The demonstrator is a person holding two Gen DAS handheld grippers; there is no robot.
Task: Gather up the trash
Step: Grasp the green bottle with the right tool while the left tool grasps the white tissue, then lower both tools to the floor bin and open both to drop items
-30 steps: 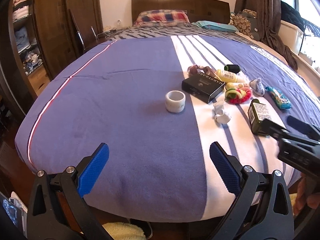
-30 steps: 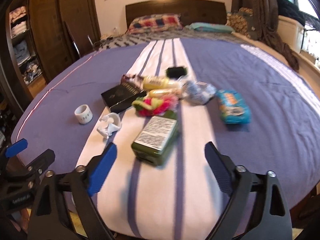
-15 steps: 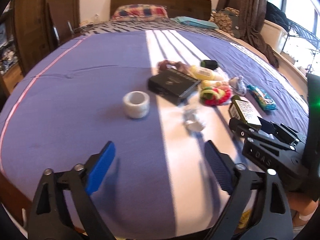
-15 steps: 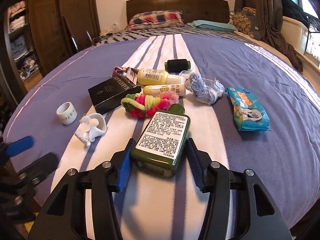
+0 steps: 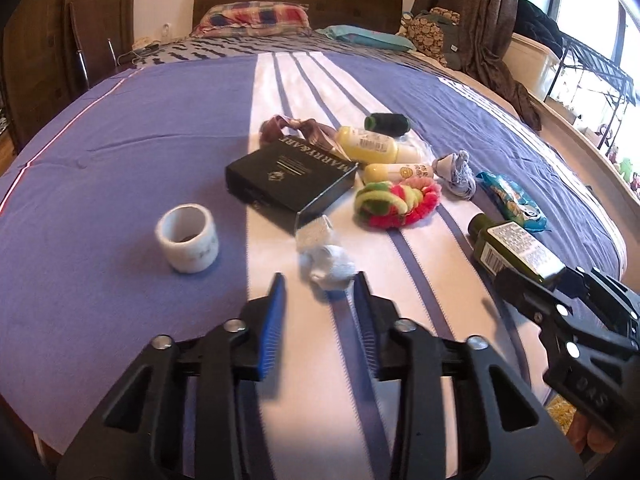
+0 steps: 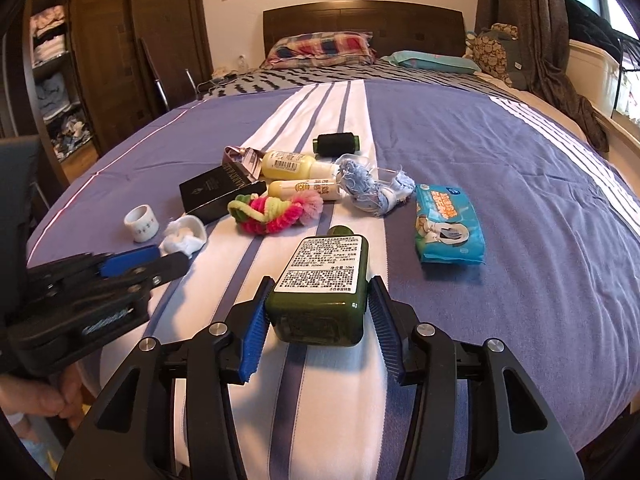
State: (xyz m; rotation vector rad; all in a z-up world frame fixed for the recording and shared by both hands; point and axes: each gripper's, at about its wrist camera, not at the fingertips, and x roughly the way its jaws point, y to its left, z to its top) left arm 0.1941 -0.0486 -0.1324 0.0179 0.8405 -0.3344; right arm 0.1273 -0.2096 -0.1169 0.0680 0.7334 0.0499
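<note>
Two grippers work near the front edge of the bed. The right gripper has its blue pads on either flank of the green bottle, which lies label-up on the white stripe near that edge; the pads look to be touching the base end, though whether they press firmly I cannot tell. The left gripper hangs partly closed, holding nothing, its tips just short of the crumpled white tissue, which lies on the white stripe between the white cup and the bottle, just in front of the black box. To do this well, I judge the left should slide forward until the tissue sits fully between the pads, keep low to the cover without snagging it, then close gently; soft paper will likely compress and could slip out of a shallow pinch. The right should grip further up the bottle before lifting, since a hold at the base may let it tip.
</note>
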